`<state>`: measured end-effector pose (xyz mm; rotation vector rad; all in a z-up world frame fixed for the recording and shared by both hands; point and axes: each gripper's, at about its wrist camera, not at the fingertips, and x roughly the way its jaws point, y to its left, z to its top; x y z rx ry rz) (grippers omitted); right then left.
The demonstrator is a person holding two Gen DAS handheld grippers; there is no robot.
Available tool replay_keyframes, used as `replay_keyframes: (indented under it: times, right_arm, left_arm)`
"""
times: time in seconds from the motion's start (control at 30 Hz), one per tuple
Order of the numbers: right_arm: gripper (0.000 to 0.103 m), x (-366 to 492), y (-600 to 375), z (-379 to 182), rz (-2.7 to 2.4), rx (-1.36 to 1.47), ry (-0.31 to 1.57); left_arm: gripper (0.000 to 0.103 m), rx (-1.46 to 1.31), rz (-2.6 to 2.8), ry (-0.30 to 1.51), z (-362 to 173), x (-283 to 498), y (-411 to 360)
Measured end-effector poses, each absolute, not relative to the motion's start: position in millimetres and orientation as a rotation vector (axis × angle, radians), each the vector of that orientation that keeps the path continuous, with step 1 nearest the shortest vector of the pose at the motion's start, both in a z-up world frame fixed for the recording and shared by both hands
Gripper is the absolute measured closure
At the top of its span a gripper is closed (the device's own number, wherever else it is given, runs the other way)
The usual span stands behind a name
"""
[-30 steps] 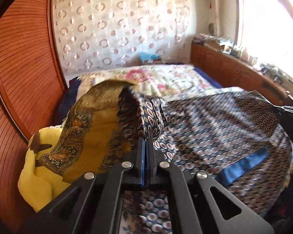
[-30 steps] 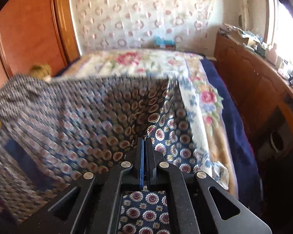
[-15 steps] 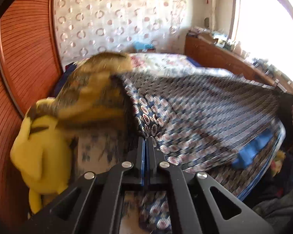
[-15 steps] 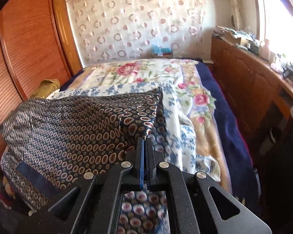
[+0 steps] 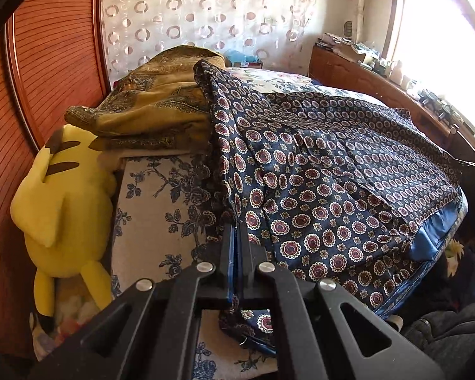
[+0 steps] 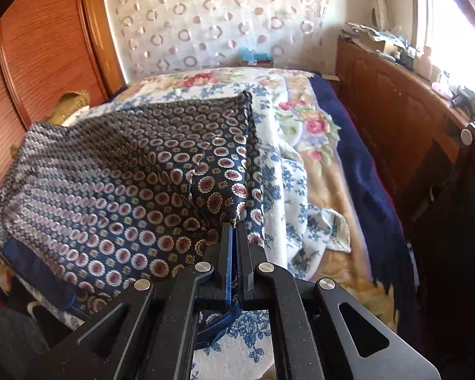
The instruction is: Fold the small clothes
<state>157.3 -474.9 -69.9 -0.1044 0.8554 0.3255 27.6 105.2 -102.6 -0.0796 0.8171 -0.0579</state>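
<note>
A corner of the navy medallion-print garment [image 5: 316, 171] is pinched between the closed jaws of the left hand-held gripper [image 5: 236, 234], with a short tail of cloth hanging below the fingers. Another edge of the same garment [image 6: 148, 183] is clamped by the right hand-held gripper [image 6: 234, 231], whose jaws are likewise pressed together on the fabric. Between the two, the garment is spread over the bed [image 6: 364, 196], lying on a white cloth with blue flowers [image 5: 161, 209]. A plain blue band [image 5: 433, 234] is seen along its lower hem. To the left, a yellow plush toy [image 5: 63, 202] is wedged against the wooden wardrobe [image 5: 47, 63], and olive-gold folded fabric [image 5: 155, 107] is stacked just behind it, touching the garment's far corner. Farther back, a floral blanket [image 6: 316, 126] is laid, then a circle-patterned curtain [image 6: 212, 22].
</note>
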Motion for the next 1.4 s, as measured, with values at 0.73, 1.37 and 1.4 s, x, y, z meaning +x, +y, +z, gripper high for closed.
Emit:
replay_keyframes:
  times: [0.73,1.37,1.4]
  right_arm:
    - [0.076,133.7,-455.3,-48.6,0.318,-0.149,0.728]
    - [0.065,222.9,-429.9,-35.8,0.358,-0.132,0.750]
    - [0.065,229.6,-431.2,-35.5,0.352,-0.130,0.757]
  left_arm:
    - [0.062,-0.077,-0.067,0.771,-86.6,22.6,97.5]
    - [0.052,-0.084,-0.030,0.822,-114.4,29.7,94.6]
    - [0.052,-0.083,-0.028,0.822,-114.8,30.0,94.8]
